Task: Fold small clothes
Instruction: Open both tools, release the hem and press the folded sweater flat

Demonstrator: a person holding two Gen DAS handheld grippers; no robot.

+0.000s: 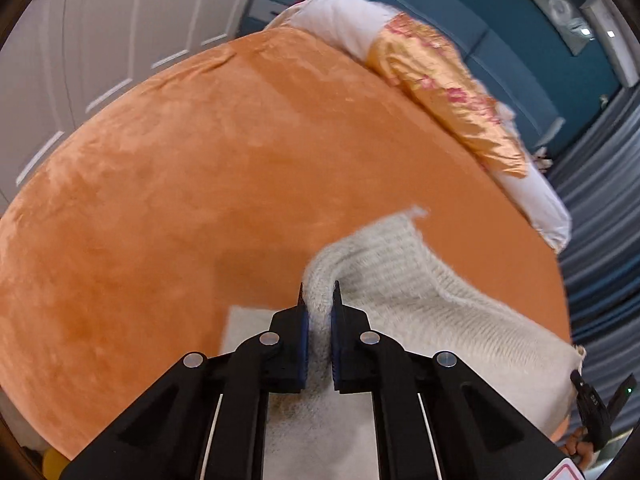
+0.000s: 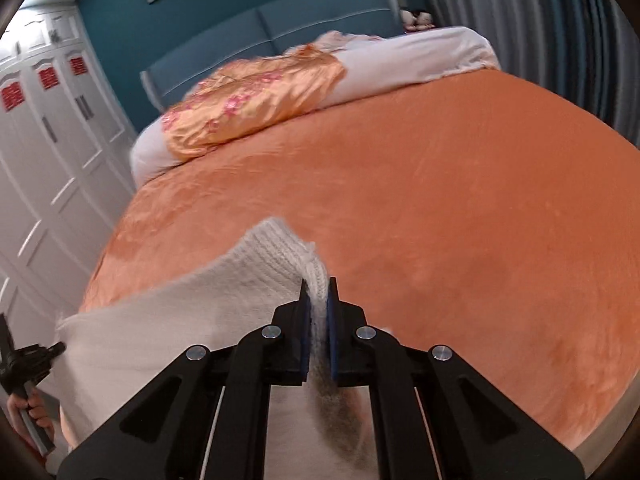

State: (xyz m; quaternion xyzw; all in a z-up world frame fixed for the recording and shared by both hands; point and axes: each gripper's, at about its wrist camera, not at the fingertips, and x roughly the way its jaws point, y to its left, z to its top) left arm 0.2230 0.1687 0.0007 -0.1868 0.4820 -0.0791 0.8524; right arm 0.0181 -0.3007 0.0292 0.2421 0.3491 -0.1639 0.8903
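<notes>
**Two corners pinched, knit lifted between them**

The left gripper (image 1: pixel 319 300) had its jaws narrowed onto a bunched edge of the cream knitted garment (image 1: pixel 420 280), the wool squeezed between the blue pads. The right gripper (image 2: pixel 318 298) held the same way, its jaws clamped on another gathered edge of the knit (image 2: pixel 240 280). Between the two sets of jaws the cloth ran as a sagging span; ahead of each pair a loose ribbed flap stood up and leaned forward over the orange bedspread (image 1: pixel 200 160). Below and behind the jaws more of the garment hung or lay, though whether it rested on the bed could not be told. In the right wrist view the other gripper showed at the far left edge, held by a hand (image 2: pixel 34 408).

To do this step well, both grips probably needed to stay firm, since the thick knit was bunched rather than flat and could creep out of the pads. Keeping the two jaws level and pulling gently apart would likely take out the sag, so the edge came down straight. The flap ahead of the jaws looked apt to flop unevenly; laying it down slowly onto the bedspread, well short of the pillows (image 2: pixel 256 108) beyond, would give a cleaner crease. Letting go should wait until the cloth lay settled.
</notes>
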